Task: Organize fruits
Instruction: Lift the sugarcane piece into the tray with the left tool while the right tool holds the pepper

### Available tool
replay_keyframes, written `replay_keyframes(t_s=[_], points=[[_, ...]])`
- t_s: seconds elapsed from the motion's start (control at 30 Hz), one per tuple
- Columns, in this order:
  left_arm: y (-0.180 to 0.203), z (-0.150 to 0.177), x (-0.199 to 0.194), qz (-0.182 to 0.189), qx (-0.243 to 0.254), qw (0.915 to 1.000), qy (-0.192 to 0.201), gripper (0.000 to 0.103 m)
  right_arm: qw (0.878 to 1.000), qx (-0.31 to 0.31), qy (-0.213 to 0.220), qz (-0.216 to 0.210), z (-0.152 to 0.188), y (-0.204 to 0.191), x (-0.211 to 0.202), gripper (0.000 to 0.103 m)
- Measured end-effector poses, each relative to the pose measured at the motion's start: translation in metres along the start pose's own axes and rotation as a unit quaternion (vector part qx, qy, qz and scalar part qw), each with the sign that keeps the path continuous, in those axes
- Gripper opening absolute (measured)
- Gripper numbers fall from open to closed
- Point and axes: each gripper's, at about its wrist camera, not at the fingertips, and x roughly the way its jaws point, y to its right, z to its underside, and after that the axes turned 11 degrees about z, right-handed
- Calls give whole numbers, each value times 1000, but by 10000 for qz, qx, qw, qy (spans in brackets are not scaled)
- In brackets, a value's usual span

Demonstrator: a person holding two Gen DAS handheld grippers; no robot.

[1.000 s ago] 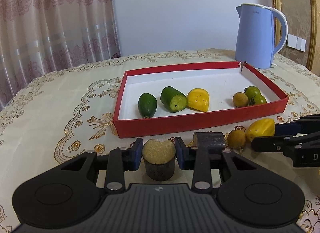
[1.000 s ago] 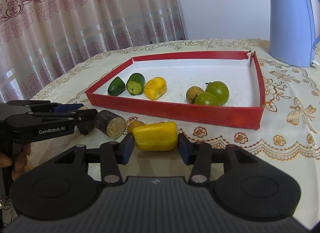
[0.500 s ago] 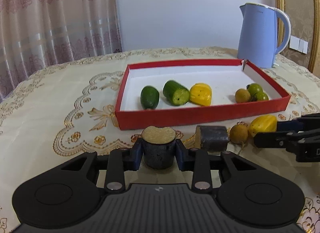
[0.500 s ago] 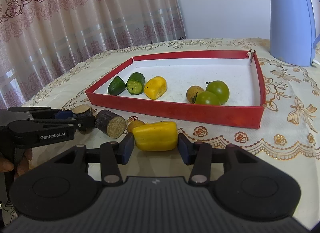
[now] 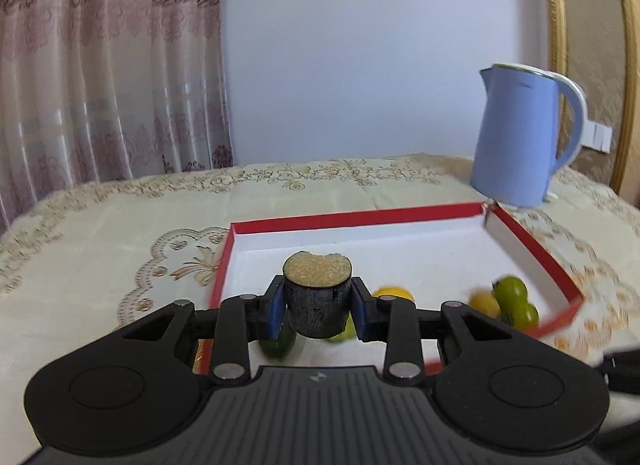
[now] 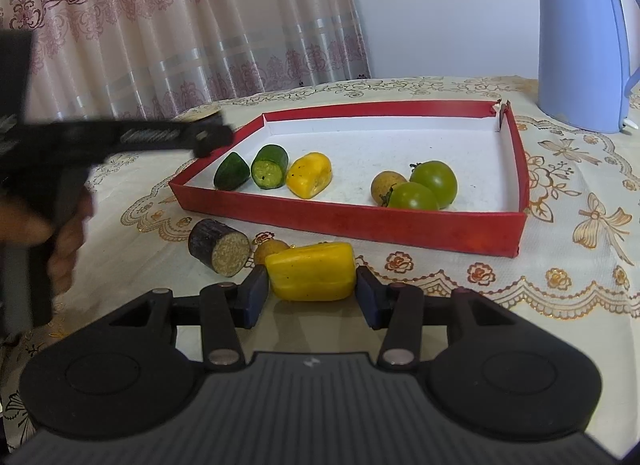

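Two grippers were at work over the cloth-covered surface [image 6: 568, 265], beside the red tray [image 6: 360, 221] with the blue kettle [image 6: 580, 41] behind it. Six pieces sat inside the tray: two cucumber pieces [image 6: 256, 167], a yellow piece [image 6: 310, 180], a small brown fruit [image 6: 387, 186] and two green tomatoes [image 6: 426, 187]. Outside it lay a dark cut cylinder [image 6: 219, 246], a small round fruit [image 6: 269, 250] and the yellow pepper piece [image 6: 311, 272].

By my reading, the step in hand was carrying loose pieces into the tray. The left gripper [image 5: 318, 311] had its fingers pinching a dark sugarcane stub [image 5: 317, 297] upright, held in the air above the tray's near left part. Next it would need a bare patch of white floor clear of the cucumbers, a lowering, then spread fingers.

The right gripper [image 6: 311, 297] sat low on the surface with its fingers against both sides of the yellow pepper piece; its next move called for a lift over the red front wall.
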Motion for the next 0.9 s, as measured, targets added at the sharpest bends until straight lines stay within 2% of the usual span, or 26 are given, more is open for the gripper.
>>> replay_keyframes(t_s=[0.13,0.27,0.4,0.57,0.73,0.9], points=[[-3,1,13,91,-98,9997,-206,33,10000,1,-30,5,0,0,1,45],[-6,7,19,510,-186,9969,-569,33,10000,15,-43,-3,-1,0,2,45],[-6,7,39,442,-110,9959,-779,33,10000,33,-37,-9,-2,1,1,45],[-6,-1,53,73,48,9977,-673,33,10000,58,-27,-18,-1,2,3,45],[5,6,54,124,259,9978,-605,33,10000,44,0,-5,-1,1,3,45],[-11,5,59,288,-105,9982,-507,33,9996,137,252,-18,-2,5,-8,45]])
